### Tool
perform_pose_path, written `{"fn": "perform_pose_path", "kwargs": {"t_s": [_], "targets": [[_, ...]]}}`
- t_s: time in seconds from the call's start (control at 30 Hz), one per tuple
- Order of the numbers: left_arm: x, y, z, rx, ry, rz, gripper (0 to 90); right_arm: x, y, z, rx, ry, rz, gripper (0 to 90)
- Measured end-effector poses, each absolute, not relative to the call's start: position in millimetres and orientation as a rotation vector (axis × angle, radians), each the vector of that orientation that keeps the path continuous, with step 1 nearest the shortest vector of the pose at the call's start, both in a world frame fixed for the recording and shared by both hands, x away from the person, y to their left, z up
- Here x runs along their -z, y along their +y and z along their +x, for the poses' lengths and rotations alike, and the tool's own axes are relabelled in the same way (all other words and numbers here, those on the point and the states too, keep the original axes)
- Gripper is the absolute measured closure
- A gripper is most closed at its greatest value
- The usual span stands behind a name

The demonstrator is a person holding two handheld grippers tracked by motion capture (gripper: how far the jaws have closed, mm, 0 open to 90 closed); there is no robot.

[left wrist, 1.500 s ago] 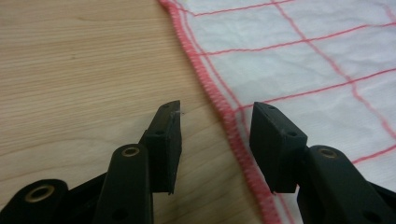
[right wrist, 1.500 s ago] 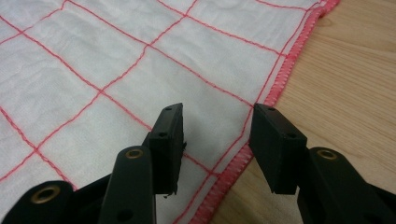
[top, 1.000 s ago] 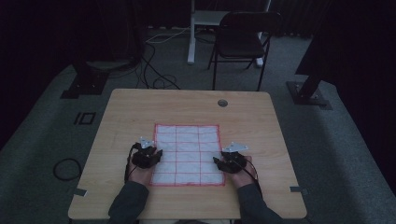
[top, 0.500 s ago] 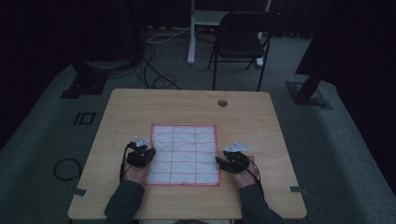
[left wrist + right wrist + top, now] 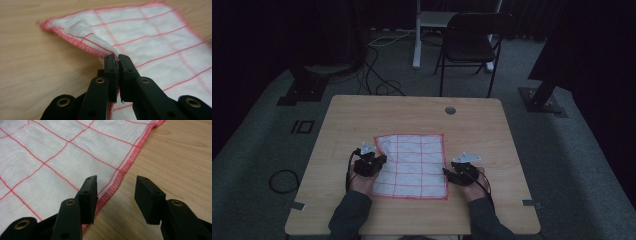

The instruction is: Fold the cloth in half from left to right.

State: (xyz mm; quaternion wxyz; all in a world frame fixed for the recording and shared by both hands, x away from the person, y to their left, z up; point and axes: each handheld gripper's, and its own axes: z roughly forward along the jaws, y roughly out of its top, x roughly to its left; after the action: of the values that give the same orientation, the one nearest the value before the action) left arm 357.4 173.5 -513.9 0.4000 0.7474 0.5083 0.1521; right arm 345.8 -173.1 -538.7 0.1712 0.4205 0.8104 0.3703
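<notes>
Since a second ago, the cloth's (image 5: 414, 165) left edge has shifted inward and lifted off the tabletop (image 5: 362, 115), its far left corner now folded over. Otherwise the white cloth with red grid lines lies flat near the tabletop's front middle. At that left edge, the left hand-held gripper (image 5: 117, 58) has just been closing and now pinches the red hem. Over the right hem, the right hand-held gripper (image 5: 115, 185) sits spread, one jaw above cloth, the other above bare wood.
</notes>
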Motion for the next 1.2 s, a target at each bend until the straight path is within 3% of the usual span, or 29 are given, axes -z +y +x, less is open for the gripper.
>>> {"fn": "perform_pose_path", "kwargs": {"t_s": [0.5,1.2], "targets": [[492.7,120.4,364.2,-0.322,1.138,1.929,86.6,537.9,-180.0,344.1,-1.063,2.288,1.219,53.0],[495.9,45.6,374.7,-0.263,1.01,2.031,86.6,536.7,-187.8,345.3,-1.073,2.262,1.245,53.2]]}}
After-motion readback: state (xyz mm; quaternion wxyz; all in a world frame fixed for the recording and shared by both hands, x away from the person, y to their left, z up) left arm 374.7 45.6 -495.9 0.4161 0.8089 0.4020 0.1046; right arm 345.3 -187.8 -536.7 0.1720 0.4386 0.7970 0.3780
